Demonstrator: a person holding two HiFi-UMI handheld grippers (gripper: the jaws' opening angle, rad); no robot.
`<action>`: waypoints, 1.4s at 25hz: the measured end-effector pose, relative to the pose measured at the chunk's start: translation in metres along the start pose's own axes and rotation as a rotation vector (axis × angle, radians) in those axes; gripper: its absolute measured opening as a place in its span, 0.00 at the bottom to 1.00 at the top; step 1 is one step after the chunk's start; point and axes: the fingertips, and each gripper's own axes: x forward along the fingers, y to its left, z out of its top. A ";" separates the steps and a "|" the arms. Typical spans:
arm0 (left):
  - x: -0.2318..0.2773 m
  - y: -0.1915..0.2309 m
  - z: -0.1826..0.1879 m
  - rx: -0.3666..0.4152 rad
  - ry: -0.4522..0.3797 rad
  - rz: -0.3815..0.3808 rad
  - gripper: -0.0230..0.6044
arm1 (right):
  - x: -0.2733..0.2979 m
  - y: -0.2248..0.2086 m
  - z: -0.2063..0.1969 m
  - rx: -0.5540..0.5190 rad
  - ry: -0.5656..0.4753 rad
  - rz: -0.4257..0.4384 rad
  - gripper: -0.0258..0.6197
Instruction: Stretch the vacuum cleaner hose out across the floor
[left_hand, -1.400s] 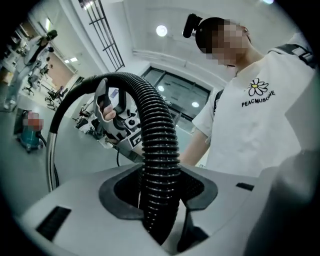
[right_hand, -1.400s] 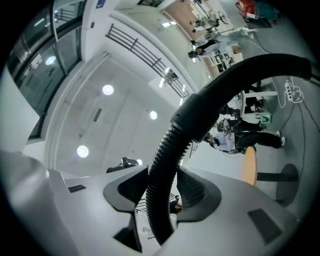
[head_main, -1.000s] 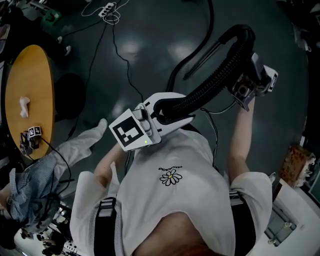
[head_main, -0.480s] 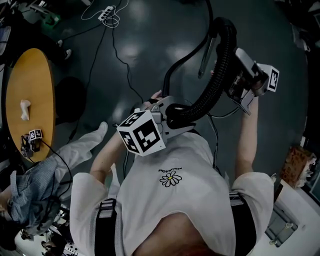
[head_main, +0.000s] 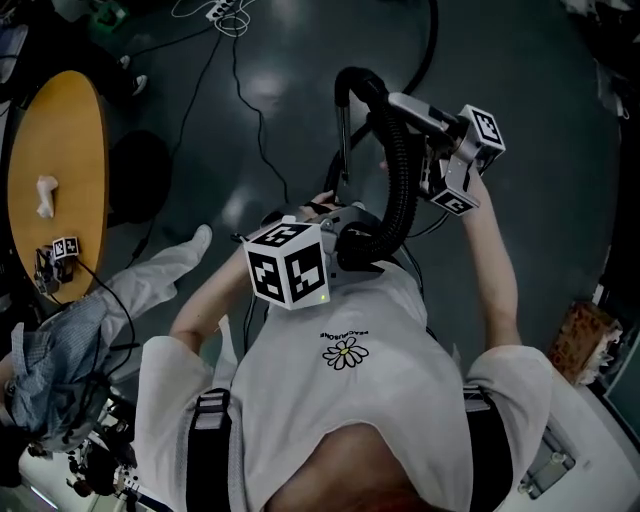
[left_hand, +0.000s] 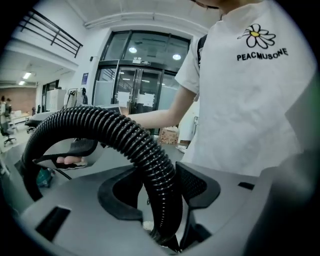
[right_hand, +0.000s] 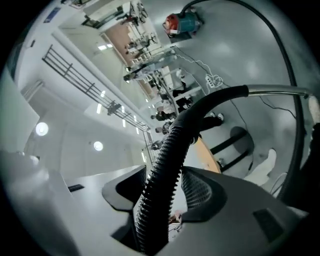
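Note:
The black ribbed vacuum hose rises from my left gripper in front of the person's chest to my right gripper, then loops over into a stiff tube. In the left gripper view the hose runs between the jaws of the left gripper. It leans on the right pad with a gap at the left, and the jaws are opening. The right gripper also has the hose between its opening jaws, loosely. The vacuum cleaner stands far off on the floor.
A round wooden table stands at the left with small things on it. Thin cables and a power strip lie on the dark floor ahead. A leg in white reaches left. At the right edge is a cardboard box.
The right gripper has swung left and farther away, so the hose now stands steeper between the two grippers. The left gripper has turned and shifted slightly right. Both jaws have loosened round the hose.

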 end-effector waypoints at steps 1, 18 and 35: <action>-0.001 0.003 -0.004 -0.020 0.000 0.013 0.35 | 0.004 -0.007 0.002 0.015 -0.005 -0.030 0.36; -0.170 0.183 0.002 -1.015 -1.234 0.087 0.36 | -0.014 0.079 -0.081 -1.018 0.181 0.143 0.36; 0.016 0.225 0.002 -1.687 -0.957 -0.661 0.49 | -0.045 -0.011 -0.176 -1.143 0.556 -0.096 0.36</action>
